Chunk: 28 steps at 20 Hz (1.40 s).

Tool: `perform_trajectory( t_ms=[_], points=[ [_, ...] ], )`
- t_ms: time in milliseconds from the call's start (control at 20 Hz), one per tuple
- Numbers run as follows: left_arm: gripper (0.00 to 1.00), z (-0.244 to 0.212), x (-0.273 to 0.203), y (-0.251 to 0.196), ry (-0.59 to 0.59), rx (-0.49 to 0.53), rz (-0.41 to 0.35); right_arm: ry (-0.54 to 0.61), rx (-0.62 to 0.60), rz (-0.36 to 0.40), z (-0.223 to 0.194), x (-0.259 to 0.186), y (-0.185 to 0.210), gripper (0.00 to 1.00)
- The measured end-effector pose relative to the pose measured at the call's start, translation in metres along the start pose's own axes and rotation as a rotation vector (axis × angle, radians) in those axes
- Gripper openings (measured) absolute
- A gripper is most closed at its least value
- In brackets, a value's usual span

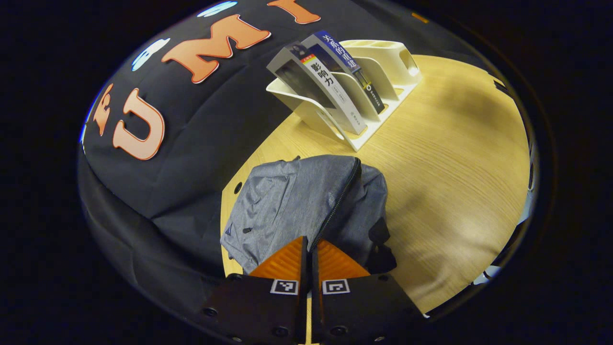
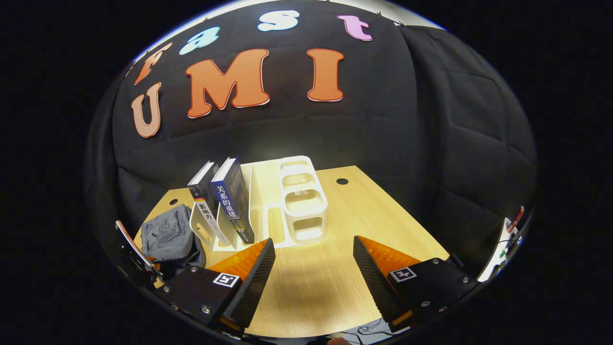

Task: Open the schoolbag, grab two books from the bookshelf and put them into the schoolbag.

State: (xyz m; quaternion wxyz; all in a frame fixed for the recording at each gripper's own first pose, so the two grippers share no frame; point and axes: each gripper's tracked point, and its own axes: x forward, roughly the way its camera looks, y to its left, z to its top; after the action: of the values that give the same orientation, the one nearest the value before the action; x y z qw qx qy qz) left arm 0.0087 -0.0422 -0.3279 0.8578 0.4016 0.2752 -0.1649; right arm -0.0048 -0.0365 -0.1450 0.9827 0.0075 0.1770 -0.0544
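Both books point(image 2: 222, 203) sit in the bookshelf point(image 2: 297, 206); schoolbag point(image 1: 306, 206) zipped. My left tool point(image 1: 309, 254) is closed, empty; right tool point(image 2: 313, 261) gapes wide.

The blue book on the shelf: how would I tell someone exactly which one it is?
Find the white bookshelf on the wooden table. Two books stand in its slots, side by side. The blue book is nearer the shelf's cup-like compartments; its neighbour, the black-and-white book, stands nearer the grey schoolbag.
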Motion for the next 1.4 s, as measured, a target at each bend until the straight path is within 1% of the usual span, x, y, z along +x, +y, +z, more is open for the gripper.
perform_trajectory(
  t_ms=[50, 200, 500, 600, 650, 850, 950, 1050, 1150, 1300, 1400],
  points=[
    [0.04, -0.002, -0.001, 0.001, 0.039, -0.027, -0.026, 0.0, 0.003, 0.004, 0.0, 0.0, 0.001, 0.98],
    [0.03, 0.004, -0.006, 0.014, 0.058, -0.074, -0.072, 0.002, 0.026, 0.023, 0.003, 0.0, 0.007, 0.98],
    [0.03, 0.031, -0.021, 0.067, 0.026, -0.051, -0.059, -0.018, 0.062, 0.044, 0.013, -0.002, 0.015, 0.98],
    [0.03, 0.037, -0.023, 0.091, 0.021, -0.044, -0.054, -0.017, 0.083, 0.06, 0.015, -0.002, 0.02, 0.98],
    [0.02, 0.042, -0.025, 0.103, 0.021, -0.049, -0.052, -0.014, 0.087, 0.066, 0.015, -0.002, 0.022, 0.98],
    [0.02, 0.059, -0.026, 0.145, 0.018, -0.083, -0.053, -0.024, 0.078, 0.072, 0.021, -0.002, 0.023, 0.98],
    [0.01, 0.069, -0.027, 0.166, 0.022, -0.108, -0.061, -0.028, 0.08, 0.074, 0.023, -0.004, 0.023, 0.98],
    [0.01, 0.079, -0.026, 0.19, 0.021, -0.128, -0.054, -0.026, 0.08, 0.074, 0.024, -0.004, 0.024, 0.98],
    [0.01, 0.089, -0.025, 0.21, 0.016, -0.175, -0.05, -0.019, 0.082, 0.079, 0.026, -0.004, 0.026, 0.98],
    [0.01, 0.096, -0.021, 0.225, 0.013, -0.264, -0.081, 0.004, 0.095, 0.091, 0.038, -0.007, 0.037, 0.98],
    [0.01, 0.097, -0.016, 0.229, 0.014, -0.284, -0.095, 0.017, 0.084, 0.117, 0.055, -0.01, 0.053, 0.98]
  ],
)
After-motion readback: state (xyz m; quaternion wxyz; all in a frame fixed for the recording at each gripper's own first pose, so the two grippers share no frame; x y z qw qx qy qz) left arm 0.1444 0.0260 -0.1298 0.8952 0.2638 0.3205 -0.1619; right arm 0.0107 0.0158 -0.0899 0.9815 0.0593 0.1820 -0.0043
